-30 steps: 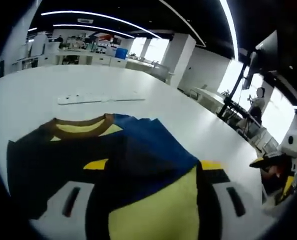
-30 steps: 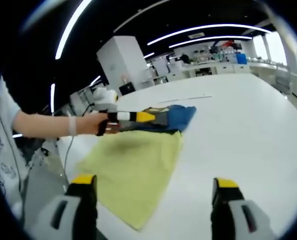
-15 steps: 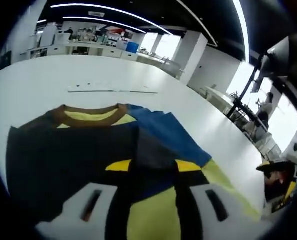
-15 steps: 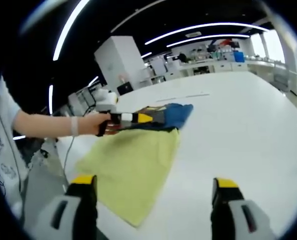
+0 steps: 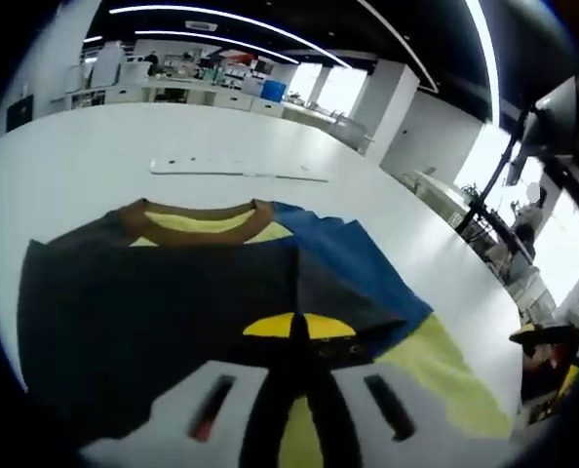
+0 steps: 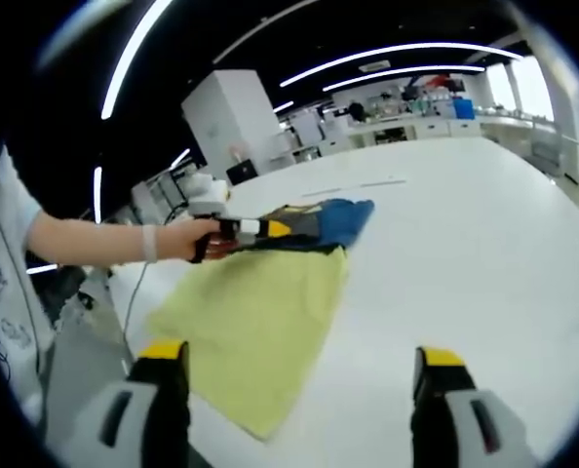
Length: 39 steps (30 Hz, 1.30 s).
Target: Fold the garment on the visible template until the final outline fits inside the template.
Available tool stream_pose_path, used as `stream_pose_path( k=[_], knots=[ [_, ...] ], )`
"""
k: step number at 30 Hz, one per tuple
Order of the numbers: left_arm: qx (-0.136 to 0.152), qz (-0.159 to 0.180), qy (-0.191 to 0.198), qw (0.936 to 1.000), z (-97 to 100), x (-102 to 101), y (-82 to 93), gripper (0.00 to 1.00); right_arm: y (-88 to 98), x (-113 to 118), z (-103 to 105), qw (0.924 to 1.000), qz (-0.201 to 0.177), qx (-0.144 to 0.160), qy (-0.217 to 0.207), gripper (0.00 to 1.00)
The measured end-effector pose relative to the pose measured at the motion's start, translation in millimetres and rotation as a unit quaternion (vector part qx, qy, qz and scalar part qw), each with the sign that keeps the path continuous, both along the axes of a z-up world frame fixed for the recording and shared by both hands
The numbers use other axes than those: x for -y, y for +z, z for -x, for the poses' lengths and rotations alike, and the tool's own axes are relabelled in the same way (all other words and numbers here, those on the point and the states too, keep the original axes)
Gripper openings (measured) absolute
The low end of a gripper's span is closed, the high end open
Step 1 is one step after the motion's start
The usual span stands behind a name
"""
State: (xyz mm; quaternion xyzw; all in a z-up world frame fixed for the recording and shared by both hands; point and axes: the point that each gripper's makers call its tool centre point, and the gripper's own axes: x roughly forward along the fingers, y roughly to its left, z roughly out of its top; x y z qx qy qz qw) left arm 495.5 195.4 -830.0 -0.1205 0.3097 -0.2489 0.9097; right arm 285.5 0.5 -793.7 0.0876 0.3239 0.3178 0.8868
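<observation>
A T-shirt (image 5: 153, 292) lies flat on the white table (image 5: 65, 166), dark across the front with a brown collar (image 5: 197, 211), a blue sleeve (image 5: 367, 268) and a yellow body (image 5: 436, 370). My left gripper (image 5: 295, 330) is shut on a fold of the dark cloth, its yellow tips pressed together. In the right gripper view the same shirt (image 6: 255, 317) spreads yellow toward me, and a hand holds the left gripper (image 6: 255, 228) at its far dark edge. My right gripper (image 6: 299, 390) stands open above the table, short of the shirt's near corner, with nothing between its fingers.
A thin marked line (image 5: 241, 174) runs across the table beyond the collar, and the marked line (image 6: 358, 185) appears past the shirt in the right gripper view. White table surface (image 6: 465, 253) stretches to the right of the shirt. Office desks and shelves stand far behind.
The left gripper's jaws have come together on the dark cloth. It has drawn the fold toward the collar. The right gripper has stayed still and open.
</observation>
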Motion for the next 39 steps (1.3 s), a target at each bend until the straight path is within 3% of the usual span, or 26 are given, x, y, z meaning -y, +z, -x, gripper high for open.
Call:
stream_pose_path(
  k=[9,17,24,27,30,33,36,39],
  knots=[
    [0.021,0.06,-0.014,0.9979,-7.6,22.4,33.8,0.0,-3.6,-2.2,0.8,1.0,-0.003,-0.004,0.003,0.96],
    [0.033,0.099,-0.011,0.9944,-28.5,39.4,48.8,0.0,0.1,-2.2,-4.9,0.9999,-0.01,0.001,0.001,0.96],
    [0.044,0.081,-0.06,0.9939,-23.6,67.5,50.5,0.0,-1.3,-0.9,-5.6,0.9999,-0.011,-0.002,-0.001,0.96],
    [0.08,0.043,-0.087,0.992,-21.7,74.9,52.2,0.0,-2.9,1.0,-3.4,0.9999,-0.011,-0.004,-0.004,0.96],
    [0.073,0.051,-0.101,0.9908,-17.2,80.3,51.6,0.05,-4.1,2.3,-2.5,0.9999,-0.013,-0.007,-0.008,0.96],
    [0.081,0.037,-0.109,0.9901,-14.0,82.8,50.7,0.14,-3.5,2.0,-0.3,0.9999,-0.013,-0.007,-0.007,0.96],
    [0.083,0.034,-0.112,0.9896,-15.0,80.8,50.3,0.32,-3.7,1.8,-0.3,0.9999,-0.013,-0.007,-0.007,0.96],
    [0.094,0.021,-0.122,0.9879,-13.6,83.4,51.1,0.56,-2.4,0.4,-0.6,0.9999,-0.015,-0.004,-0.007,0.96]
  ],
)
